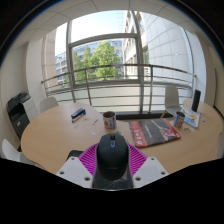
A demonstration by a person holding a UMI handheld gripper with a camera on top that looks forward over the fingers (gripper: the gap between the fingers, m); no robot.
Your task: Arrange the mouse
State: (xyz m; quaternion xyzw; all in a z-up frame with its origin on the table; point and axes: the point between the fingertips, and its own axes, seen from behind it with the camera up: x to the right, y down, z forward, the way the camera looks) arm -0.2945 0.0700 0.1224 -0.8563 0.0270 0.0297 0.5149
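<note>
My jaws held the mouse (111,150) tight, up above the counter (60,135). I still had to set it down in its place.

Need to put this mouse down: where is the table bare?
The gripper is shut on the mouse. The table is bare left of the cup. It is crowded right of the cup, around the red magazine.

An office meeting room: round conference table (70,135), chairs (48,103), large windows (100,60).
</note>
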